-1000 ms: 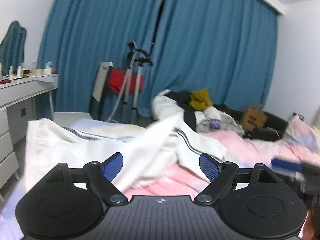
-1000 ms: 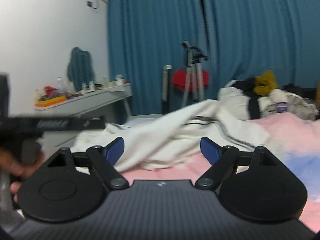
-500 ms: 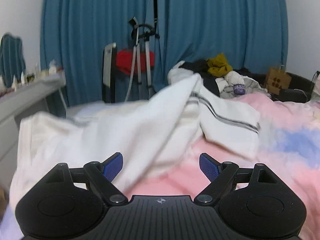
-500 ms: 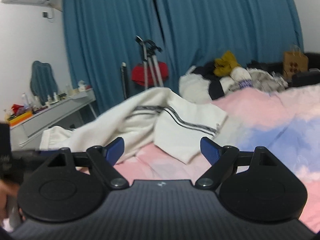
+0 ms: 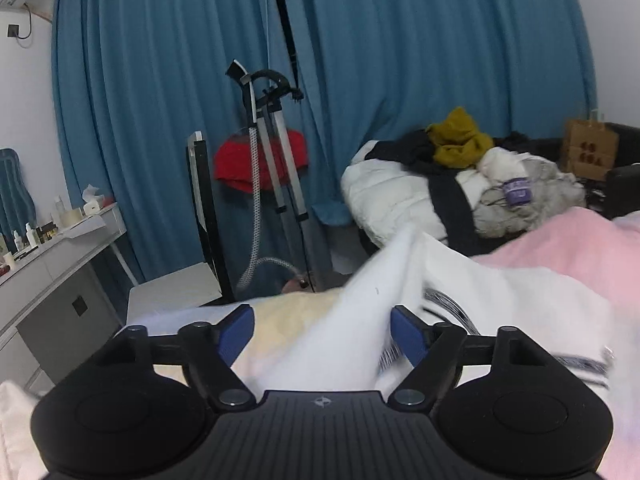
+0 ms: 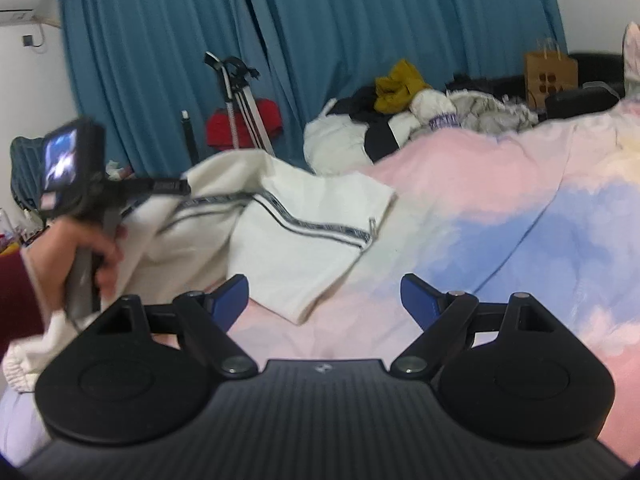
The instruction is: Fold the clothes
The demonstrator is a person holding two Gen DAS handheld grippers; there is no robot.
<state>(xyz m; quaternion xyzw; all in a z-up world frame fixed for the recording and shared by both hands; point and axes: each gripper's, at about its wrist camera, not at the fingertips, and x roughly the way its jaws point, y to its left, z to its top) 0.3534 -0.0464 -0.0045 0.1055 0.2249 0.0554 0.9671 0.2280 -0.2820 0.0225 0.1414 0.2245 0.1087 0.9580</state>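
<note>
- Left wrist view: left gripper (image 5: 322, 330), fingers spread wide, blue pads (image 5: 237, 330) apart. A blurred fold of the white garment (image 5: 500, 304) rises between them at 12 o'clock; whether it touches a pad cannot be told.
- Same view, 1 to 3 o'clock: garment spread on the pink bedspread (image 5: 560, 240), dark stripe showing.
- Same view only: grey dresser (image 5: 52, 280) at 9 o'clock with small bottles; garment steamer (image 5: 268, 152) at 11 o'clock against blue curtains (image 5: 400, 60).
- Right wrist view: right gripper (image 6: 324, 300), fingers spread wide, nothing between them, over bare pink-and-blue bedspread.
- Same view, 10 to 11 o'clock: white garment with striped band lying folded over itself.
- Right view only: person's hand (image 6: 76, 252) at 9 o'clock gripping the left gripper's handle, its tip among the cloth.
- Both views: clothes pile (image 6: 400, 112) at 1 o'clock.
</note>
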